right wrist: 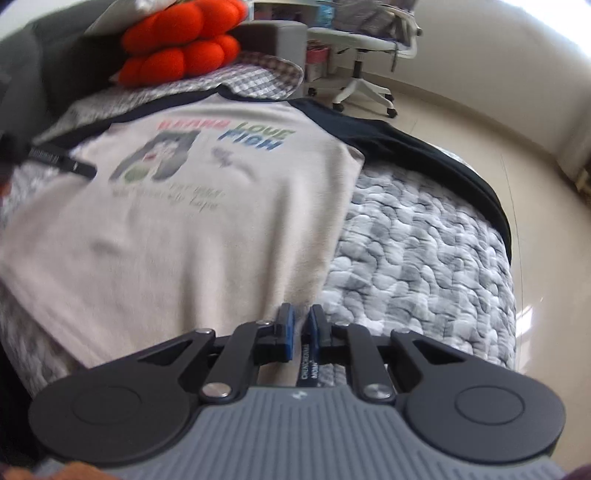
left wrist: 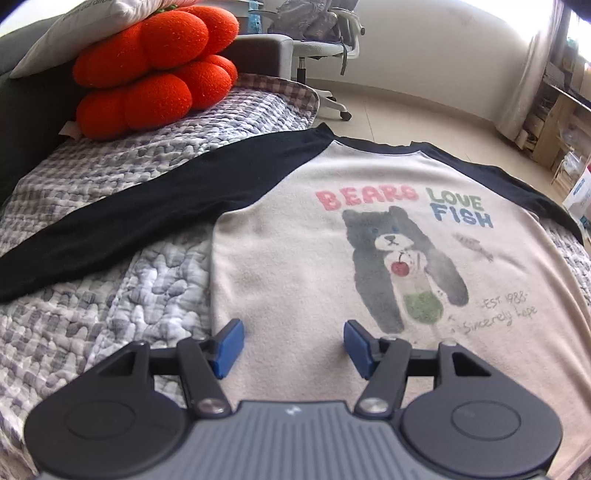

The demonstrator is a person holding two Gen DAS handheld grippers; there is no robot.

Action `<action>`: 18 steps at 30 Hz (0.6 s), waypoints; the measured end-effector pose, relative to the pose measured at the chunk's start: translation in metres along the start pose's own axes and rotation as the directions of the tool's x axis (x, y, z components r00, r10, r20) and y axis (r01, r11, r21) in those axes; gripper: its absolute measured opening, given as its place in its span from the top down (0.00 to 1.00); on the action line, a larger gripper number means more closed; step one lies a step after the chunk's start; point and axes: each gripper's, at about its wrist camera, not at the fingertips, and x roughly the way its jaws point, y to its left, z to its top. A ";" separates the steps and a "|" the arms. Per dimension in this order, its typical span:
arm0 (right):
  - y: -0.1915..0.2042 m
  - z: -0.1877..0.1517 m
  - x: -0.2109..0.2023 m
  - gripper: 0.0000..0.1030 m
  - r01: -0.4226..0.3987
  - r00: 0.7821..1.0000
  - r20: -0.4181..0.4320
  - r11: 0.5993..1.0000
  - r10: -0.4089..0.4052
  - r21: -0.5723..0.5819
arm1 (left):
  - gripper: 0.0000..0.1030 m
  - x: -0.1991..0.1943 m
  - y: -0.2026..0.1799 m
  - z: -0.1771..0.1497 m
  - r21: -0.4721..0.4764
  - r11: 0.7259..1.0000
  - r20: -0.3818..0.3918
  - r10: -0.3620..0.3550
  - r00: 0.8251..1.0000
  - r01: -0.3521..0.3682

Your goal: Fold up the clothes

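Observation:
A cream shirt (left wrist: 295, 266) with black raglan sleeves and a bear print lies flat, front up, on a quilted blanket (left wrist: 122, 295). One black sleeve (left wrist: 140, 214) stretches out to the left. My left gripper (left wrist: 293, 345) hovers over the shirt's lower body, open, with only flat fabric below the blue pads (left wrist: 231, 345). In the right wrist view the shirt (right wrist: 184, 229) is blurred. My right gripper (right wrist: 300, 328) sits at its lower right edge. Its pads stand a narrow gap apart, and a black label strip (right wrist: 308, 365) runs between the fingers behind them.
Orange plush cushions (left wrist: 155, 70) and a white pillow (left wrist: 85, 26) are piled on a grey sofa at the back left. A white office chair (right wrist: 365, 55) stands on the pale floor beyond. Wooden shelves (left wrist: 561, 122) line the right. The blanket's edge (right wrist: 506, 236) drops off at the right.

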 end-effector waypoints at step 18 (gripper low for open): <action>-0.005 -0.001 0.003 0.95 0.113 0.993 0.010 0.993 -0.114 0.018 | 0.36 0.001 0.003 -0.001 0.015 1.000 -0.013 -0.016 1.000 0.016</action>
